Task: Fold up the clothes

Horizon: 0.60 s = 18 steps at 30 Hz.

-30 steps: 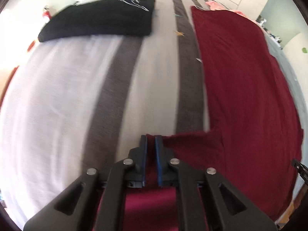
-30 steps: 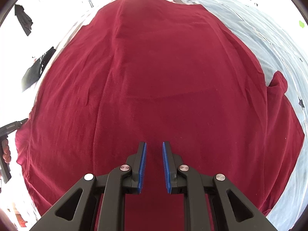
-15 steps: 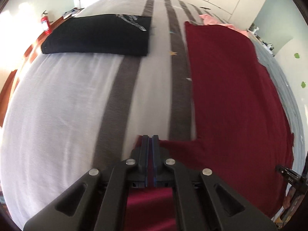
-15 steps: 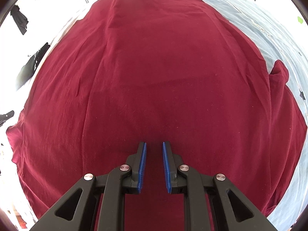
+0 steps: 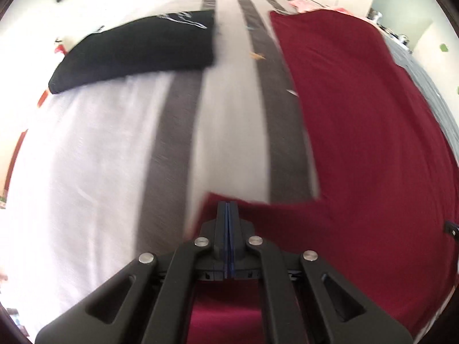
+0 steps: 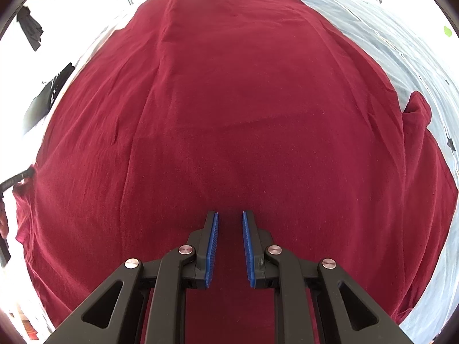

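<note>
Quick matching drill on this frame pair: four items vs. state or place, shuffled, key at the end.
Items:
1. left tongs
2. right tongs
3. black garment
4. red shirt

States:
A. spread flat on the bed
B. folded, at the far side of the striped bedcover
C. shut on the shirt's sleeve
D. jaws apart above red cloth

Pairs: 1-C, 2-D, 3-B, 4-A

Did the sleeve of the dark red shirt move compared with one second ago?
Yes. In the left wrist view, the sleeve held in the left tongs now lies further to the right, off the left grey stripe of the bedcover.
</note>
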{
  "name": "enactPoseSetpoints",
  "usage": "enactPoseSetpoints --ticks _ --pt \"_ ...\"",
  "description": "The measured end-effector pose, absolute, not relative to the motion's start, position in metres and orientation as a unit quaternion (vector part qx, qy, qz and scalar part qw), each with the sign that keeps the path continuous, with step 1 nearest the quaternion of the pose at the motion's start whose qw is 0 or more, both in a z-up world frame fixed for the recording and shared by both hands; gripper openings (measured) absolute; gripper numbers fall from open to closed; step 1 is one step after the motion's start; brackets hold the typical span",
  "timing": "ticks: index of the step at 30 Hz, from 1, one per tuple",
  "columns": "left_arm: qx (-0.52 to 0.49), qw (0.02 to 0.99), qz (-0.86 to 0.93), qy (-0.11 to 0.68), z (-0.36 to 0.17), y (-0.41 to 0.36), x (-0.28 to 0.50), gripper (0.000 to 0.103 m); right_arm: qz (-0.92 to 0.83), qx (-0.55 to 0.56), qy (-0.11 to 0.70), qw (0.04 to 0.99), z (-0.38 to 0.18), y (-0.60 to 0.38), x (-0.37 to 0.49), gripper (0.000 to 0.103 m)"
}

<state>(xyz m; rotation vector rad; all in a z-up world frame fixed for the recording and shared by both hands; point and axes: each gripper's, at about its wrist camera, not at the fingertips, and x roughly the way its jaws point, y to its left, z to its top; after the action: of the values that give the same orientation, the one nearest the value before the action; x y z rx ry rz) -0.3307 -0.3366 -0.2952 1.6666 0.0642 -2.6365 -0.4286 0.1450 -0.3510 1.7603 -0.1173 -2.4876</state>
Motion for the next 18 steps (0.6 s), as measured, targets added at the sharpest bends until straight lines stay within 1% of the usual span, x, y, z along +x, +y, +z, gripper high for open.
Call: enactPoseSetpoints --ticks 2,4,7,9,11,13,17,18 --pt "0.534 0.041 -0.844 0.029 -0.291 -0.352 -0.333 0.002 -0.816 0.576 -0.039 0.044 -0.352 0.143 -0.428 0.016" --pt "0.524 0.044 -0.849 0.055 -0.276 -0.36 -0.324 0.002 -0.816 0.575 -0.042 0.041 -0.352 0.141 -0.428 0.016" --pt "0.518 0.02 -0.853 0.062 -0.257 -0.344 -0.299 0.002 -0.817 0.574 -0.045 0.041 -0.353 0.139 -0.427 0.017" --pt "0.522 -0.013 -0.85 0.064 -0.253 -0.324 -0.282 0.002 -0.817 0.573 -0.046 0.043 -0.353 0.137 -0.426 0.017" --pt "0.534 -0.041 -0.843 0.055 -0.259 -0.301 -0.269 0.005 -0.818 0.572 -0.046 0.045 -0.353 0.136 -0.425 0.017" --pt "0.545 -0.06 -0.835 0.043 -0.269 -0.28 -0.26 0.005 -0.817 0.573 -0.044 0.047 -0.353 0.134 -0.425 0.017" --pt "0.554 -0.001 -0.833 0.008 -0.294 -0.295 -0.257 0.005 -0.816 0.575 -0.037 0.052 -0.354 0.129 -0.425 0.017" --pt "0.554 0.02 -0.832 0.01 -0.297 -0.308 -0.256 0.005 -0.816 0.575 -0.036 0.053 -0.354 0.128 -0.425 0.017"
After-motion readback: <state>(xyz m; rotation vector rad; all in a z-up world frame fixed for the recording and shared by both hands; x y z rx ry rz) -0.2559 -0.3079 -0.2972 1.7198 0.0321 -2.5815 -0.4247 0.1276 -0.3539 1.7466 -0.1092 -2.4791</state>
